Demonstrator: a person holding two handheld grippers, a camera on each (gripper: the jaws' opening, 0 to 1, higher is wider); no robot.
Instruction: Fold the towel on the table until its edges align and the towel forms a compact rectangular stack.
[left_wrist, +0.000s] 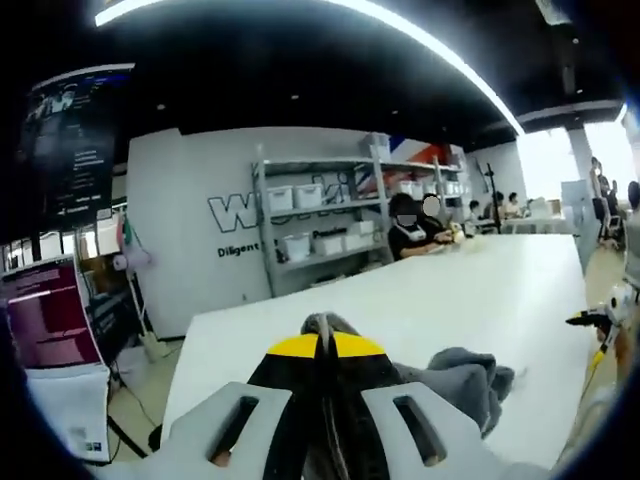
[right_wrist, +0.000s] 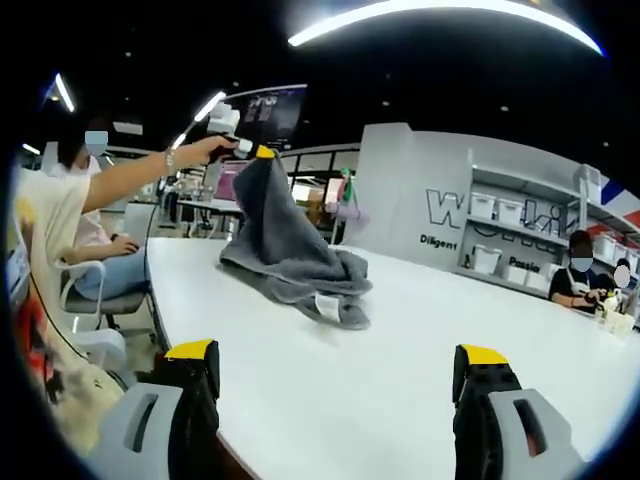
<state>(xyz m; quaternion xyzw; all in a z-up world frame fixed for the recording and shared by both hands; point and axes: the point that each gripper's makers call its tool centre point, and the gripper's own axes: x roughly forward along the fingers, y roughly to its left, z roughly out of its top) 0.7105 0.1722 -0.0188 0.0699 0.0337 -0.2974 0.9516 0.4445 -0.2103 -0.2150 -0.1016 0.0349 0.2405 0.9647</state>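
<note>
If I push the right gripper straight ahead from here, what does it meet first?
Probably bare white table. The open right gripper points across it, with the gray towel lying ahead and slightly left, lifted by the left gripper. Depth is hard to judge.

The left gripper view rides low over the white worktop (left_wrist: 430, 300), close above it, looking down its length toward the shelving (left_wrist: 320, 220) at about 12 o'clock; its own left claw (left_wrist: 322, 345) rises pinched together at 6 o'clock, right against the grey towel (left_wrist: 465, 375).

The right gripper view sits back at the worktop's (right_wrist: 400, 350) near edge, facing across it, with the right claw (right_wrist: 340, 375) spread wide at 6 o'clock. It takes in the towel (right_wrist: 295, 260) at mid-distance and the left claw (right_wrist: 258, 152) at 11 o'clock.

Both views share the worktop, the towel and the shelving (right_wrist: 520, 235).
</note>
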